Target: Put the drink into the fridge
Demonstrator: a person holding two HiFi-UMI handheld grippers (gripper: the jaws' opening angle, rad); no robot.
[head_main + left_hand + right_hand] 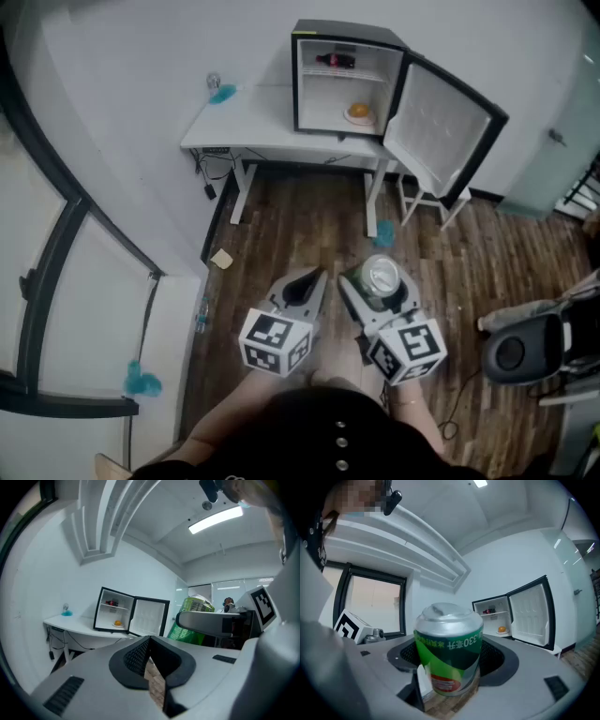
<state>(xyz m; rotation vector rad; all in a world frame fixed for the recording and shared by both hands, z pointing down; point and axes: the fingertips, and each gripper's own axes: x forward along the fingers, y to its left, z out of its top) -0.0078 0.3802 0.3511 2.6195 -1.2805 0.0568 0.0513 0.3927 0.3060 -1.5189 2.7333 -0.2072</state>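
The drink is a green can with a silver top (381, 277). It stands upright between the jaws of my right gripper (375, 283), which is shut on it, over the wooden floor. In the right gripper view the can (448, 654) fills the middle, and the pads press on its sides. Beside it on the left, my left gripper (311, 280) is shut and holds nothing. The left gripper view shows those jaws (149, 640) closed, with the can (197, 606) off to the right. The small black fridge (341, 79) stands on a white desk well ahead, its door (437, 126) swung open to the right.
Inside the fridge a dark bottle (336, 61) lies on the upper shelf and an orange item on a plate (359, 113) sits below. The white desk (251, 128) carries a teal object (222, 93). A white stool (427, 201) stands under the door. A black round device (512, 352) is at right.
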